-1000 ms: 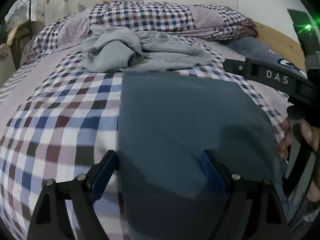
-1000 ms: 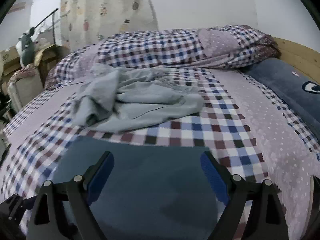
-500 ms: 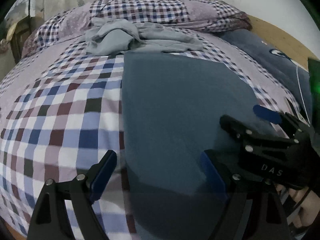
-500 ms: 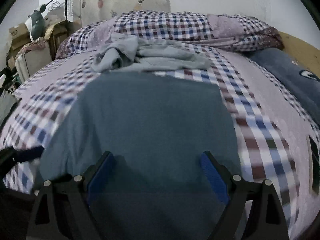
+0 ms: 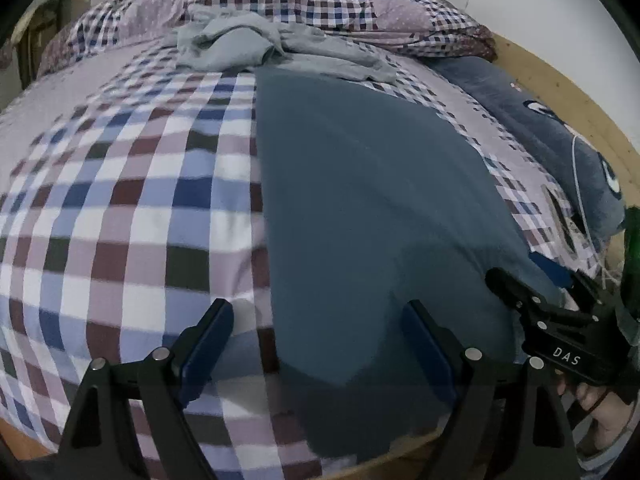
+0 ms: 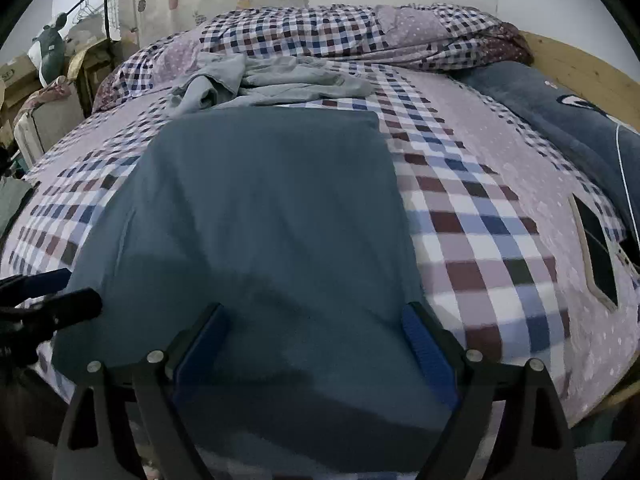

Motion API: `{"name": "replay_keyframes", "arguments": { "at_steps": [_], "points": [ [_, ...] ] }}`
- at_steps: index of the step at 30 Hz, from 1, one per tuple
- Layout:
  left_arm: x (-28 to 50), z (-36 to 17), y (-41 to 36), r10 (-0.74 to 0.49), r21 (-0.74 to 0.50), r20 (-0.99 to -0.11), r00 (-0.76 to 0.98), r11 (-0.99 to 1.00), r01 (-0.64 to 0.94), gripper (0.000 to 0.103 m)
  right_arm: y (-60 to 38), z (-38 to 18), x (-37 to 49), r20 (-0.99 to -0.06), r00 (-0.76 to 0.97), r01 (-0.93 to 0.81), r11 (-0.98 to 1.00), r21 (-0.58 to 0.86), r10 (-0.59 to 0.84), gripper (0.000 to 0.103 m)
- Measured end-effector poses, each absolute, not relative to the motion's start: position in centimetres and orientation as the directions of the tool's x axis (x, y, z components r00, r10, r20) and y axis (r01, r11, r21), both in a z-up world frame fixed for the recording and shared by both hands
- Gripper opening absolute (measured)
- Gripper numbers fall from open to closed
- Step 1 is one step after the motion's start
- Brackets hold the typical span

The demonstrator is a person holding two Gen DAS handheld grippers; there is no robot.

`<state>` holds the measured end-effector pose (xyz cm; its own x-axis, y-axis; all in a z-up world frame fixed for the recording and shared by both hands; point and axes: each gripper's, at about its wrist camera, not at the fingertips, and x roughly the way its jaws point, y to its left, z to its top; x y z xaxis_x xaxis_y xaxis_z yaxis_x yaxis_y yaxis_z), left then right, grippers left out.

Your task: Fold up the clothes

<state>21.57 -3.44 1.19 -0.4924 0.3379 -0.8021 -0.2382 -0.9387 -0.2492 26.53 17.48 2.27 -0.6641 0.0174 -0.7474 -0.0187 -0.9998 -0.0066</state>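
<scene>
A dark teal garment [image 5: 360, 200] [image 6: 260, 220] lies spread flat on the checked bed cover, its near end hanging over the bed's front edge. A crumpled light grey garment [image 5: 248, 46] [image 6: 260, 80] sits just beyond its far edge. My left gripper [image 5: 316, 340] is open above the teal garment's near left edge, holding nothing. My right gripper [image 6: 314, 340] is open over the near right part of the garment, also with nothing in it. Each gripper shows in the other's view: the right gripper [image 5: 520, 276] low on the right, the left gripper [image 6: 60, 290] at the left edge.
A rolled checked duvet [image 6: 340, 36] lies across the back of the bed. A dark blue plush pillow [image 6: 560, 120] and a wooden bed frame [image 5: 560, 92] are on the right. A dark flat device [image 6: 596, 252] rests on the cover at right. Boxes and clutter [image 6: 40, 92] stand far left.
Both grippers have drawn back toward the bed's near edge, so more of the teal garment shows. The right gripper has dropped lower in the left wrist view.
</scene>
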Motion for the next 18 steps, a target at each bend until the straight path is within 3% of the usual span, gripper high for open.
{"name": "replay_keyframes", "arguments": {
  "at_steps": [4, 12, 18],
  "points": [
    [21.9, 1.1, -4.8, 0.429, -0.381, -0.773, -0.467, -0.903, -0.199, 0.089, 18.1, 3.3, 28.0, -0.742, -0.67, -0.045, -0.999, -0.014, 0.041, 0.091],
    [21.8, -2.2, -8.6, 0.729, -0.773, -0.6, -0.329, -0.634, 0.005, 0.089, 20.2, 6.6, 30.4, -0.669, -0.743, -0.081, -0.992, 0.099, -0.006, 0.091],
    [21.7, -5.8, -8.4, 0.848, -0.883, -0.468, -0.248, -0.438, 0.17, 0.089, 18.9, 7.9, 31.9, -0.632, -0.771, 0.011, -0.994, 0.107, -0.076, 0.091]
  ]
}}
